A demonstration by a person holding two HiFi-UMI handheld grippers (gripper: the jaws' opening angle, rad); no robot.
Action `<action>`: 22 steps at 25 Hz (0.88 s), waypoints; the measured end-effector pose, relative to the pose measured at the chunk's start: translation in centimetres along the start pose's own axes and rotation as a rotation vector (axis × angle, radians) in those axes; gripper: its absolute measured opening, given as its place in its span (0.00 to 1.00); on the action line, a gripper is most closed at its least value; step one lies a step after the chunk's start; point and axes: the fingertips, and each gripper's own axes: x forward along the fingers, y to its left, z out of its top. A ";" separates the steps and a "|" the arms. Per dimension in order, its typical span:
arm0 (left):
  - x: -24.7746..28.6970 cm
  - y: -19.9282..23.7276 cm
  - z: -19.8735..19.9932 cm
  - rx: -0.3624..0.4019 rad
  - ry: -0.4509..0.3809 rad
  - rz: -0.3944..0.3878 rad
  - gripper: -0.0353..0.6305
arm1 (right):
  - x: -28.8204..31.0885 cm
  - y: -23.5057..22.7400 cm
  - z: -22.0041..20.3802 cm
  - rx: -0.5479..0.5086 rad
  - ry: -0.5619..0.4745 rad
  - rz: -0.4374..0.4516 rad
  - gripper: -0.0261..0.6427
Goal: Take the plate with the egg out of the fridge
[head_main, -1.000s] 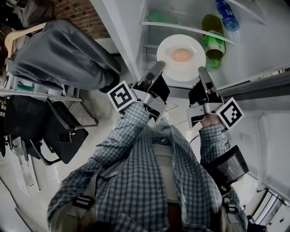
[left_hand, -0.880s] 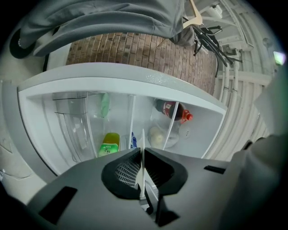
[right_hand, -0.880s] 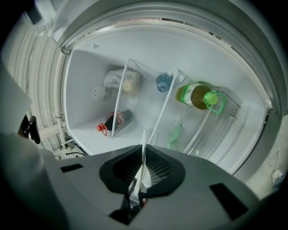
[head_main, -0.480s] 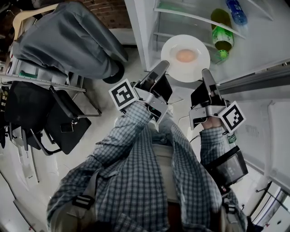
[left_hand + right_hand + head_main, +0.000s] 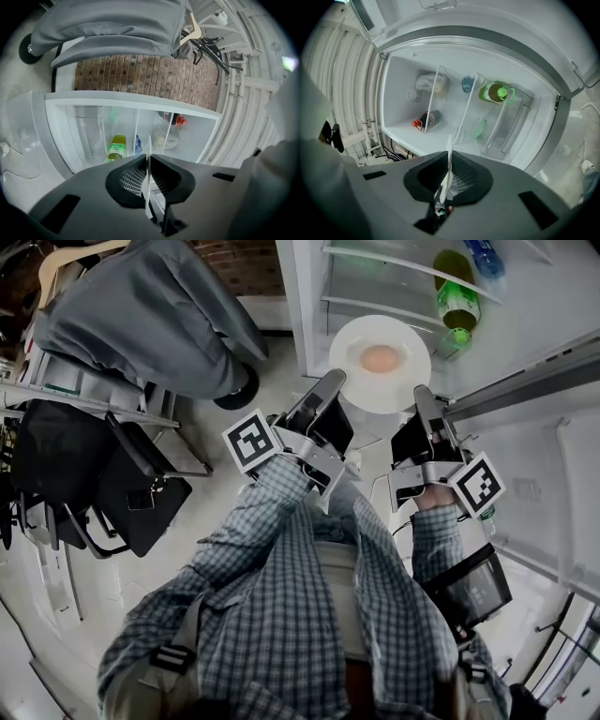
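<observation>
**White plate with egg, gripped at both rims**

Item: round white plate (image 5: 380,390), one pale brown egg (image 5: 380,358) resting at its centre.

Location: in front of the open fridge (image 5: 305,306), at the mouth of the compartment and between the two grippers.

Left gripper (image 5: 330,382): jaws closed narrow on the plate's left rim. In the left gripper view the rim is a thin white edge pinched between the ribbed pads (image 5: 132,177).

Right gripper (image 5: 421,399): jaws closed narrow on the opposite rim. The same thin edge stands upright between its pads (image 5: 464,180).

Fridge contents behind the plate: green bottle (image 5: 457,306), blue bottle (image 5: 485,257), and a dark red-capped bottle (image 5: 425,119) lying on its side.

Surroundings: grey garment (image 5: 159,324) draped at the left, with a black bag (image 5: 141,507) below it.
</observation>
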 end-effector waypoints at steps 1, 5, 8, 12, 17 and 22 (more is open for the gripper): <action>-0.3 -0.1 -0.2 -0.003 -0.001 -0.001 0.10 | -0.3 0.1 -0.2 0.002 -0.001 0.001 0.08; -1.6 -0.2 -0.6 -0.016 -0.007 0.000 0.10 | -1.3 0.4 -1.2 0.006 -0.001 -0.003 0.08; -2.4 -0.2 -0.8 -0.018 -0.004 0.008 0.10 | -2.0 -0.1 -1.9 0.015 -0.002 -0.020 0.08; -2.8 -0.3 -1.0 -0.026 0.002 0.007 0.10 | -2.3 -0.2 -2.2 0.039 -0.011 -0.021 0.08; -3.0 -0.1 -1.1 -0.032 -0.004 0.015 0.10 | -2.4 -0.5 -2.6 0.060 -0.004 -0.030 0.08; -3.3 0.3 -0.5 -0.021 -0.020 0.030 0.10 | -1.7 -0.9 -2.8 0.062 0.023 -0.031 0.08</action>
